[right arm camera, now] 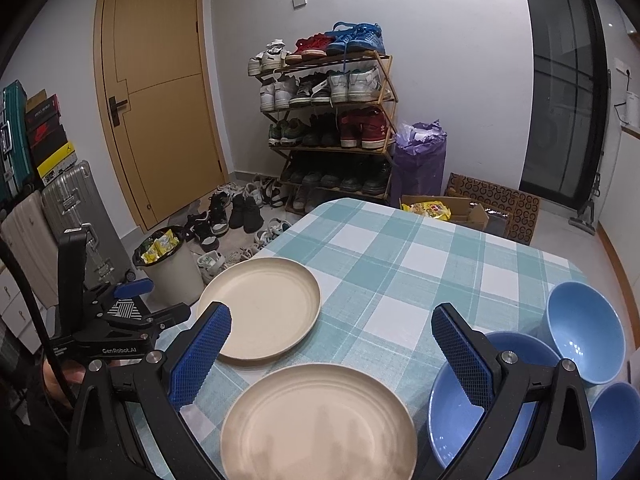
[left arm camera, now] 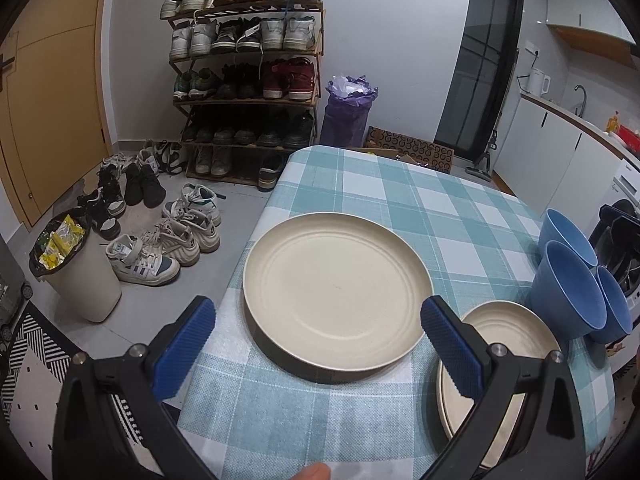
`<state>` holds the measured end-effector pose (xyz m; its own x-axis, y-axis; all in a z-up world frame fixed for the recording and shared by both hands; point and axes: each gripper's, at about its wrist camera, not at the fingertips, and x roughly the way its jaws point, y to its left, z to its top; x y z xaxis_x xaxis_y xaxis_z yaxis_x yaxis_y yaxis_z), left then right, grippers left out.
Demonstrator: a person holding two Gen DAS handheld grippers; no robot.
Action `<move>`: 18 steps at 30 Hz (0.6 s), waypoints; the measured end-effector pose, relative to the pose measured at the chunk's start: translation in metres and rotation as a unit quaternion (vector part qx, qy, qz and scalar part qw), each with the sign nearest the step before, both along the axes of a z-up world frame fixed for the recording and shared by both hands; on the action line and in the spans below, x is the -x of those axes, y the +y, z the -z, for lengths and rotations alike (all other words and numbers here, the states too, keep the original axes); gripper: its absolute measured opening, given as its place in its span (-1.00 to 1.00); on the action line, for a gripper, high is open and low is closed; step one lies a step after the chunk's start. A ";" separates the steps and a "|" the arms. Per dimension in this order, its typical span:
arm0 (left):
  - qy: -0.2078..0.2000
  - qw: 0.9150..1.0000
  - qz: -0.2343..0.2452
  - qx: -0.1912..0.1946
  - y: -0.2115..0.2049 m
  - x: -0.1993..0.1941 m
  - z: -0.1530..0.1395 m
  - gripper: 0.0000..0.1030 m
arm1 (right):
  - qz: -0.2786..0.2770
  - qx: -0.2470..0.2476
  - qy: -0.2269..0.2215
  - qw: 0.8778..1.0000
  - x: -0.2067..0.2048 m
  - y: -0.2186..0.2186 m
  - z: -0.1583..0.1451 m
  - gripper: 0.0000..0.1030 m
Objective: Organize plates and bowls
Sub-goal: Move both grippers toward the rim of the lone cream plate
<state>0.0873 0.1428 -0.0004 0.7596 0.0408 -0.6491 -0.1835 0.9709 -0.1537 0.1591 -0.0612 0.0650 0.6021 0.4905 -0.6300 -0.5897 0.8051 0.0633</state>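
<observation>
Two cream plates lie on the teal checked tablecloth. The far plate sits near the table's left edge. The near plate lies closer to me. Three blue bowls stand at the right: one beside the near plate, one behind it, one at the edge. My left gripper is open, hovering before the far plate. My right gripper is open above the near plate. Both hold nothing.
The table's left edge drops to the floor, where a beige waste bin and several loose shoes lie. A shoe rack stands behind. Suitcases stand at far left. A cardboard box sits beyond the table's far edge.
</observation>
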 end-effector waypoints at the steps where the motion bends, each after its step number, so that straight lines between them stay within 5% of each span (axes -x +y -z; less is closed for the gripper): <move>1: 0.001 1.000 -0.001 0.001 0.001 -0.001 0.001 1.00 | -0.001 0.001 0.002 1.000 -0.001 0.002 0.001 0.98; 18: 0.022 0.999 -0.021 0.017 0.023 -0.026 0.014 1.00 | -0.015 0.026 0.041 0.999 -0.030 0.040 0.031 0.98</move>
